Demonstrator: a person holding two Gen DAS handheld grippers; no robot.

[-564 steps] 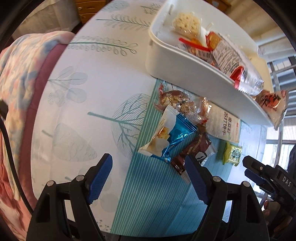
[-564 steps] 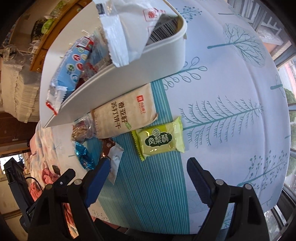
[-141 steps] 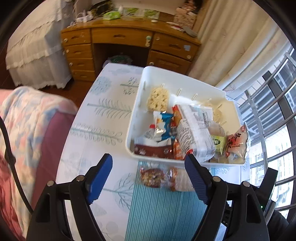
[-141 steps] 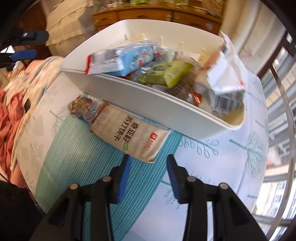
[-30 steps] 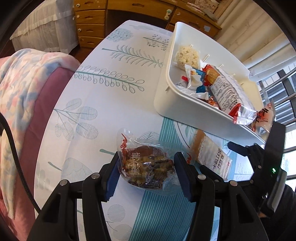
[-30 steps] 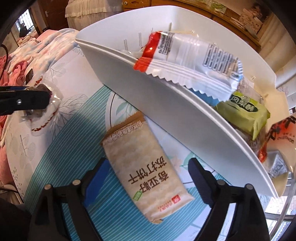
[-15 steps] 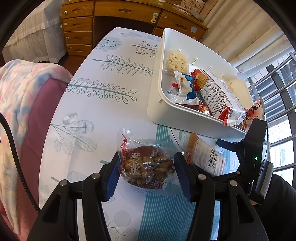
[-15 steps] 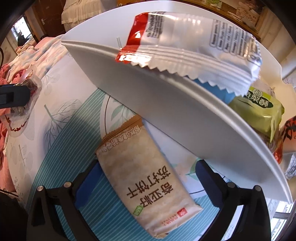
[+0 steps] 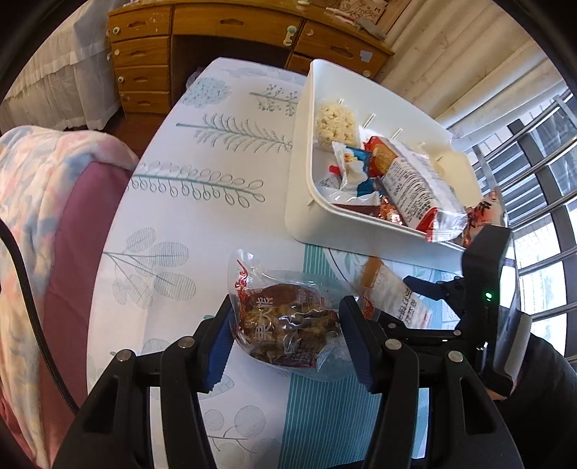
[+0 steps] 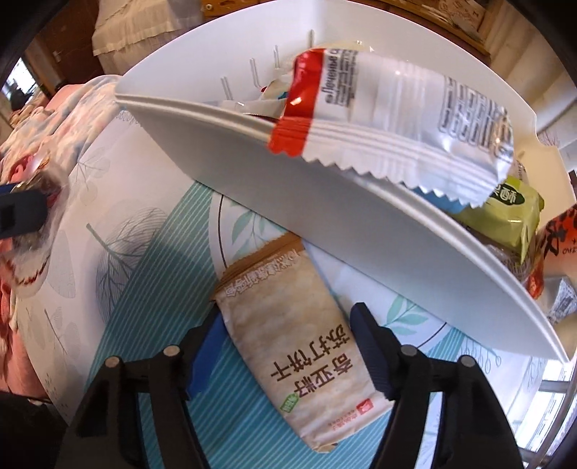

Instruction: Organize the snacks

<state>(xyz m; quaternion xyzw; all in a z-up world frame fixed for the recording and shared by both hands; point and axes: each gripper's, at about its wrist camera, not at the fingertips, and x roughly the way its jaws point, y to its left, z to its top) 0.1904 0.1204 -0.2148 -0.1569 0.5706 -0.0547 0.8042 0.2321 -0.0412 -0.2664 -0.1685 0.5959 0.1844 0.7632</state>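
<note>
My left gripper (image 9: pixel 286 337) is shut on a clear packet of brown snacks (image 9: pixel 285 324) and holds it above the table, short of the white bin (image 9: pixel 299 202). The bin holds several snack packets. My right gripper (image 10: pixel 288 346) has its jaws on both sides of a beige cracker packet (image 10: pixel 299 357) that lies on the table against the bin wall (image 10: pixel 360 213). I cannot tell whether the pads press on it. The right gripper also shows in the left wrist view (image 9: pixel 432 288), low over the same cracker packet (image 9: pixel 393 292).
A red-and-white packet (image 10: pixel 393 104) hangs over the bin's near rim, with a green packet (image 10: pixel 505 213) beside it. A pink chair with a floral blanket (image 9: pixel 43 202) stands left of the table. A wooden desk (image 9: pixel 230 32) is behind, window bars (image 9: pixel 533 151) to the right.
My right gripper has moved down onto the cracker packet and its jaws have narrowed around it. My left gripper has lifted slightly with the brown snack packet still in it.
</note>
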